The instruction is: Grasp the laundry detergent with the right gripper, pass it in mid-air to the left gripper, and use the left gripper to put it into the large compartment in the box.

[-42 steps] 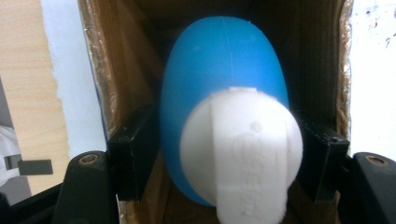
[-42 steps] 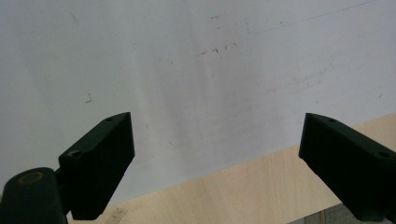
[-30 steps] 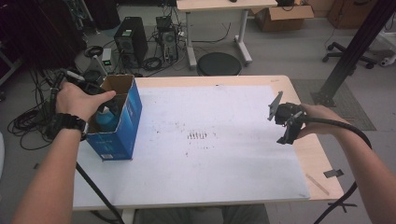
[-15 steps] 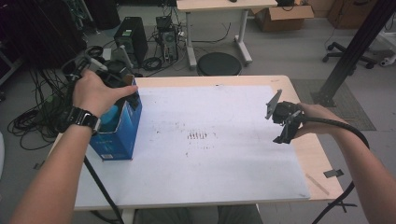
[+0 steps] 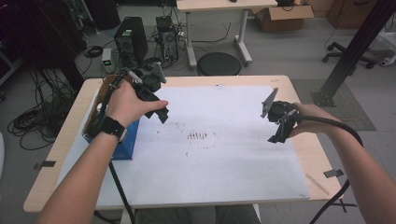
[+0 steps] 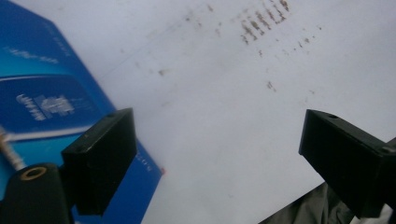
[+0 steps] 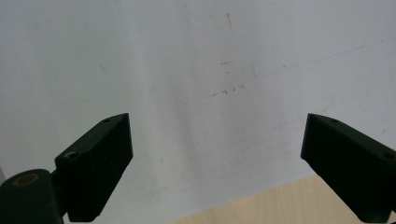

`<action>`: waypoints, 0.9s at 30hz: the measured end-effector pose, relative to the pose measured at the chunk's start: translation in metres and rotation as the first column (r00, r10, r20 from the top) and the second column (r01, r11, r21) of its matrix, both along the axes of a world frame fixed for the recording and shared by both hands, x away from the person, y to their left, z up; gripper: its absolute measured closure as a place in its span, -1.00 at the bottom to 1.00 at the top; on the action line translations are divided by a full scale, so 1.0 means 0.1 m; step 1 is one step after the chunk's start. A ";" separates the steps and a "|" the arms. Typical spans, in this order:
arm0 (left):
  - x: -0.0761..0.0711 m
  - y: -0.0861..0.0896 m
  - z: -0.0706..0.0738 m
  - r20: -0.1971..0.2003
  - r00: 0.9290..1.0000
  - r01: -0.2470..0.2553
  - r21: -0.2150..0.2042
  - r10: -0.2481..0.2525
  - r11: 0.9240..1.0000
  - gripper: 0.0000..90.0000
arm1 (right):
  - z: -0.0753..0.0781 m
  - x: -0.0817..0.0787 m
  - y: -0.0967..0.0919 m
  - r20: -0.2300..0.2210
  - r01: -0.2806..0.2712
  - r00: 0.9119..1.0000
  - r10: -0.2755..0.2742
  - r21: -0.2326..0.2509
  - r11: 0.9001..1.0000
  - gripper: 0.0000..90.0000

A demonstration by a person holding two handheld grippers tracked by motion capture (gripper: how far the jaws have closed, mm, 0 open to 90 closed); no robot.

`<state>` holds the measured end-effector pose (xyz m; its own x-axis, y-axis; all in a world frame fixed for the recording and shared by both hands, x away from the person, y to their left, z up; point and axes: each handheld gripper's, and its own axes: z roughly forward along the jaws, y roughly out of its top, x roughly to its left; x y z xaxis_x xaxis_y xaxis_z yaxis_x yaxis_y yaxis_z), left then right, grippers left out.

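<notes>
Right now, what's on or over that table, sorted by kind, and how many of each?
Blue boxes: 1, the blue box at the table's left edge.
White sheets: 1, the white sheet covering the tabletop.
Hand-held grippers: 2, the left gripper and the right gripper, both open and empty.
Total: 4

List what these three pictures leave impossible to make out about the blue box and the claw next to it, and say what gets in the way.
- Inside of the blue box: in the high view the left hand and forearm cover its opening.
- Print on the box: blurred in the left gripper view.
- Box's full shape: cut off by that view's left edge.
- Left claw gap: small in the high view; its own view shows nothing between the jaws.
</notes>
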<state>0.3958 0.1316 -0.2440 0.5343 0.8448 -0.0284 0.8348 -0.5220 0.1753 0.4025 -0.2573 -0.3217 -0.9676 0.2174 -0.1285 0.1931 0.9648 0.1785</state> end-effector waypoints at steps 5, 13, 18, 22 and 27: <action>-0.01 -0.15 -0.09 -0.001 0.998 0.057 0.001 -0.057 0.998 -0.83 | 0.03 0.00 0.04 -0.022 -0.003 1.000 0.004 0.038 0.999 -0.81; -0.02 -0.24 -0.15 -0.003 0.996 0.086 -0.009 -0.086 0.996 -0.89 | 0.09 -0.02 0.08 -0.023 -0.009 1.000 0.010 0.053 0.999 -0.82; -0.03 -0.24 -0.15 -0.003 0.997 0.077 -0.013 -0.077 0.997 -0.89 | 0.09 -0.02 0.08 -0.021 -0.008 1.000 0.010 0.050 0.999 -0.81; -0.04 -0.23 -0.14 -0.003 0.997 0.079 -0.009 -0.079 0.997 -0.89 | 0.09 -0.02 0.09 -0.020 -0.010 1.000 0.011 0.048 0.999 -0.81; -0.05 -0.22 -0.15 -0.017 0.997 0.079 -0.009 -0.079 0.997 -0.89 | 0.09 -0.02 0.10 -0.020 -0.013 1.000 0.014 0.045 0.999 -0.81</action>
